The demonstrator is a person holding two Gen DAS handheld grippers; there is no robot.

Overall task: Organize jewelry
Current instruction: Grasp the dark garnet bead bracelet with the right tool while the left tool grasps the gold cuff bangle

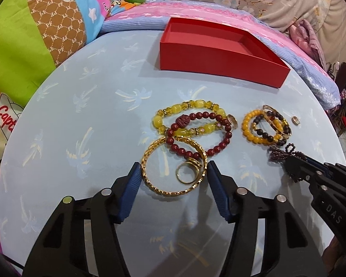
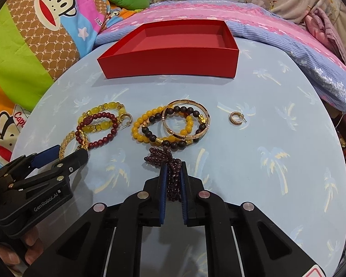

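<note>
The limp purple bead strand (image 2: 170,168), light and slippery, lies near on the table (image 2: 265,184), clamped mid-bunch in the right gripper (image 2: 172,180). The left gripper (image 1: 173,175) straddles the stiff gold bangle (image 1: 173,191), jaws apart.

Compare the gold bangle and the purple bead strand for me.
The gold bangle is a rigid open ring lying flat; the purple bead strand is limp and bunched. The strand is pinched in the right gripper; the bangle sits between the left gripper's fingers. Both remain outside the red box.
</note>
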